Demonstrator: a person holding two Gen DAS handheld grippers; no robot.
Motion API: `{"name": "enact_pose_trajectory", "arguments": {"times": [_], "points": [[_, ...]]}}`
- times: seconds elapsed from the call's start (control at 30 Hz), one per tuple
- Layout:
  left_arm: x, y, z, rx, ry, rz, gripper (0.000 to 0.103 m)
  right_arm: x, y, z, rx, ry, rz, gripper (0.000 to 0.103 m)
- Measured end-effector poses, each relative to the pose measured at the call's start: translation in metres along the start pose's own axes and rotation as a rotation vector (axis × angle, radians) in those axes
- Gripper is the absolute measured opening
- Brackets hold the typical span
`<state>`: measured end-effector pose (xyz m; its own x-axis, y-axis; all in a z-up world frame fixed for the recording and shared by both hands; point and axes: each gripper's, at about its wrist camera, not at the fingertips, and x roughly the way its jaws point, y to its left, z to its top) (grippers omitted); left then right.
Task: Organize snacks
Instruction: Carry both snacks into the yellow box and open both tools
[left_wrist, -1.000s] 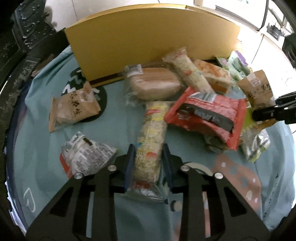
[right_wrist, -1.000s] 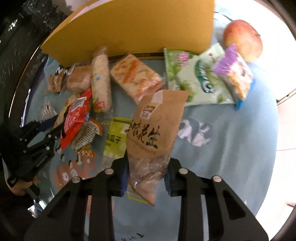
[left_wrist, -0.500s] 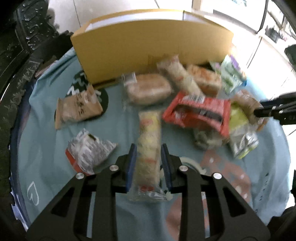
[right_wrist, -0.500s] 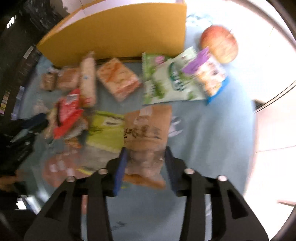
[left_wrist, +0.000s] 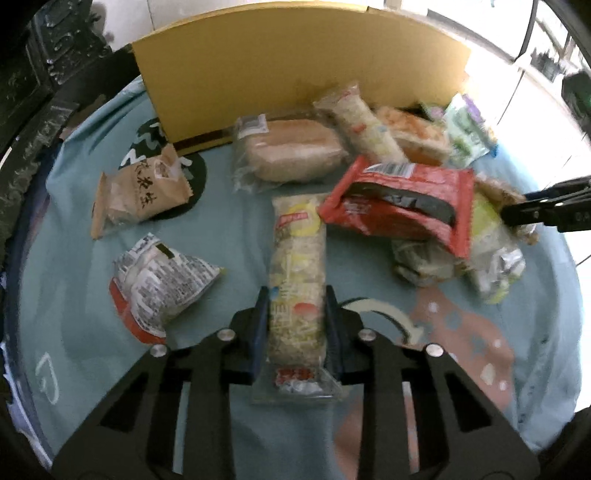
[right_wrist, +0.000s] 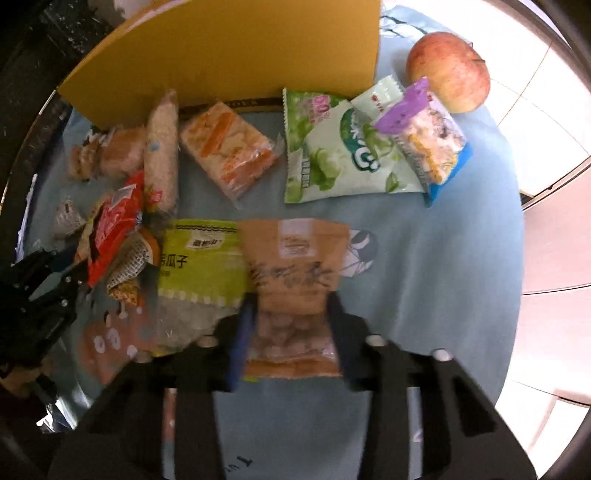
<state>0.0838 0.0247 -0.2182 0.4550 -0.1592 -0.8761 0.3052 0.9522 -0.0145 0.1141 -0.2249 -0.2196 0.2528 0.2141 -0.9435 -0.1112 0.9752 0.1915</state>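
Fingers of my left gripper pinch a noodle pack, my right gripper a peanut bag, above the table; slick wrappers might slip out.

You're working over a round table under a light blue cloth printed with cartoon patches. Dark carved furniture stands beyond its left edge. Pale floor tiles lie to your right, washed out by strong daylight. In the left view, more glare comes from the upper right, where white panels show; what they are is unclear.
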Motion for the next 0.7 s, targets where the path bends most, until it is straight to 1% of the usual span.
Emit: {"name": "enact_pose_trajectory", "arguments": {"times": [0.1, 0.13, 0.27, 0.37, 0.43, 0.5, 0.7], "points": [[-0.019, 0.005, 0.001, -0.049, -0.051, -0.007, 0.027, -0.018, -0.009, -0.006, 0.015, -0.04, 0.056, 0.034], [-0.025, 0.006, 0.002, -0.05, -0.067, -0.005, 0.027, -0.026, -0.011, -0.009, 0.016, -0.055, 0.066, 0.034], [-0.053, 0.006, 0.009, -0.057, -0.135, -0.018, 0.027, -0.048, -0.008, -0.013, 0.021, -0.1, 0.08, 0.034], [-0.072, 0.005, 0.015, -0.061, -0.176, -0.026, 0.028, -0.066, -0.014, -0.016, 0.023, -0.13, 0.089, 0.034], [-0.084, 0.001, 0.019, -0.054, -0.206, -0.025, 0.028, -0.079, -0.012, -0.017, 0.011, -0.153, 0.097, 0.034], [-0.093, -0.003, 0.026, -0.044, -0.232, -0.026, 0.028, -0.091, -0.001, -0.017, 0.005, -0.177, 0.106, 0.034], [-0.129, -0.01, 0.05, -0.026, -0.327, -0.034, 0.028, -0.136, 0.014, -0.003, -0.037, -0.279, 0.13, 0.034]]}}
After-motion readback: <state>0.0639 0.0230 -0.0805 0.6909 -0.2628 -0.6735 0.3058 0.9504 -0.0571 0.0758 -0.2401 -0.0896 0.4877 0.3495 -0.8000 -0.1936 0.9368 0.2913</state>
